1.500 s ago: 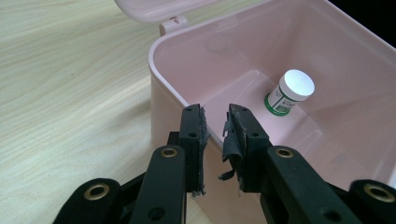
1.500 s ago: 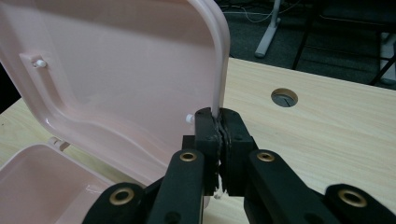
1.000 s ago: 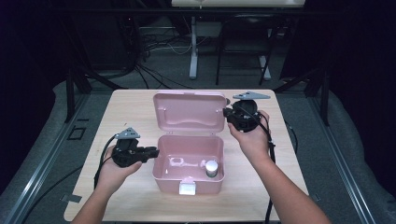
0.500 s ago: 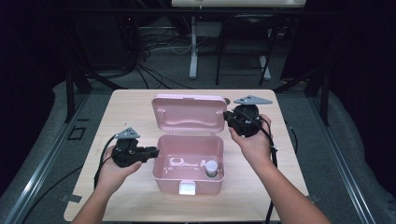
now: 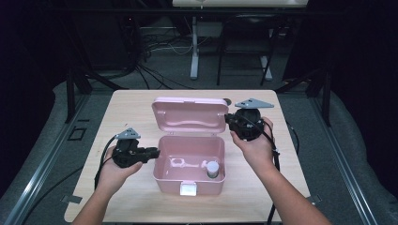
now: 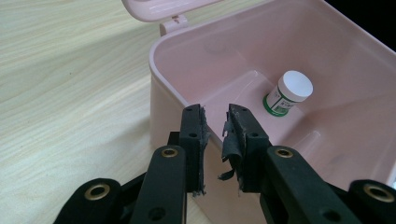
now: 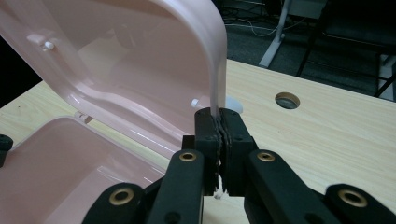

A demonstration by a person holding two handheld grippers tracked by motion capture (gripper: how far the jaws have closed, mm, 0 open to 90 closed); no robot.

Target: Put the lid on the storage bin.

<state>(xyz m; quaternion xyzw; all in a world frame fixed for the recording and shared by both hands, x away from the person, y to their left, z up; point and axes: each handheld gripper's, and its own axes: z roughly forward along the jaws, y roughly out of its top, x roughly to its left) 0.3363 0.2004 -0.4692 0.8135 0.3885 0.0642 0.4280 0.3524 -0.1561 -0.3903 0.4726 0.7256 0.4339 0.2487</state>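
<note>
Compared with a second ago, almost nothing has changed: the pink box [image 5: 189, 161] stays open, so closing is not begun. The right gripper [image 7: 218, 122] pinches the lid [image 7: 140, 60] edge, which rises above it. The left gripper [image 6: 215, 126], narrowly open, holds the box's left wall between its jaws; the small bottle [image 6: 288, 93] stands inside, beyond them.
</note>
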